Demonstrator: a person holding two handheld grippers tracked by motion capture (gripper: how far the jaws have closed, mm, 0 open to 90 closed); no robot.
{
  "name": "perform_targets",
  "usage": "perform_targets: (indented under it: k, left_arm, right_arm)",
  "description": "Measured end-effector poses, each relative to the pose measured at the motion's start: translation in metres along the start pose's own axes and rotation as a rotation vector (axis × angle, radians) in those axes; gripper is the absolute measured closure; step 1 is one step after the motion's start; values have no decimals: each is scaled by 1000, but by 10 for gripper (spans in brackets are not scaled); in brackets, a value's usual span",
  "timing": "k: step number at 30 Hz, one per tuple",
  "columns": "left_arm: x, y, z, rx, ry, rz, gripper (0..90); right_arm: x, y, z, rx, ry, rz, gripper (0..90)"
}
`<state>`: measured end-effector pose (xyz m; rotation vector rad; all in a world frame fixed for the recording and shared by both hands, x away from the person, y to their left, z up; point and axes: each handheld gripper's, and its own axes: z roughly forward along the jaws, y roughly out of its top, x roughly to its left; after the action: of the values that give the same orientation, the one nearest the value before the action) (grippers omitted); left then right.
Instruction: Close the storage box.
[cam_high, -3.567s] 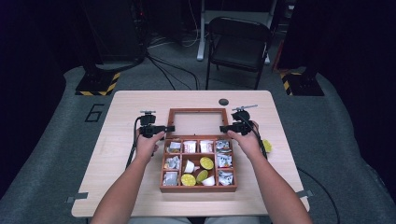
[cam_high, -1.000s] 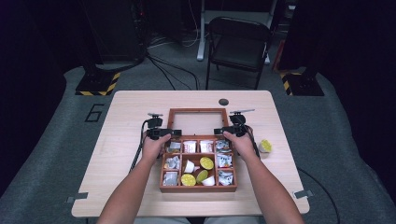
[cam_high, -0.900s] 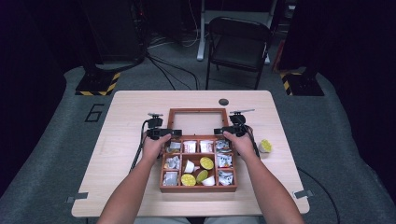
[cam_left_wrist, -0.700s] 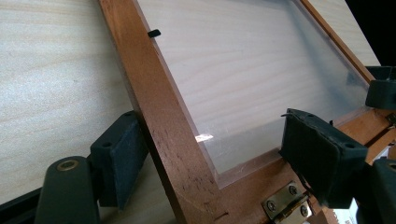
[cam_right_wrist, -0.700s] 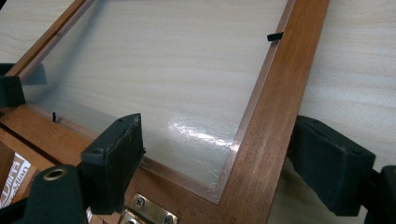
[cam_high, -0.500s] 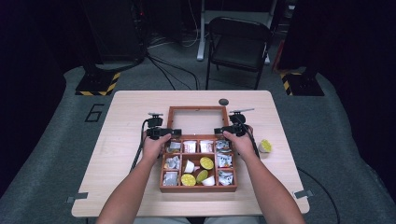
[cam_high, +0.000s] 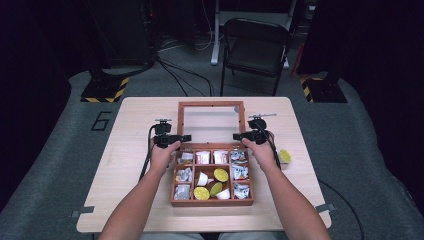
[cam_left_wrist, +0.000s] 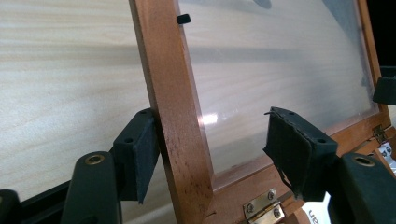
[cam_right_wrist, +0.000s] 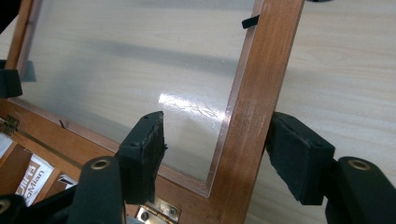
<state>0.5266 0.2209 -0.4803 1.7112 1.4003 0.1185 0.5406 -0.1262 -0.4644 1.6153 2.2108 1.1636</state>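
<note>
Your wooden box (cam_high: 212, 200) sits open at the middle of the bench (cam_high: 135, 125), near your edge. It is reddish-brown and split into a three-by-three grid of compartments holding small white packets and cups, some with yellow-green tops. Its lid (cam_high: 212, 105) is a wooden frame around a clear pane, hinged at the far side of the box on brass hinges (cam_left_wrist: 261, 205) and swung back past upright. Through the pane (cam_right_wrist: 140, 60) you see the pale bench grain. A small black tab (cam_left_wrist: 183, 19) sits on the frame's inner edge.
</note>
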Motion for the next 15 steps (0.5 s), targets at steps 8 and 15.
perform_targets:
  k: [8, 15]
  left_arm:
    - [-7, 7, -17, -61, -4, 16, 390]
    - [-18, 13, -26, -52, 19, 65, 374]
  right_arm:
    - [11, 6, -18, -31, -3, -62, 379]
    - [16, 8, -30, -45, 5, -66, 379]
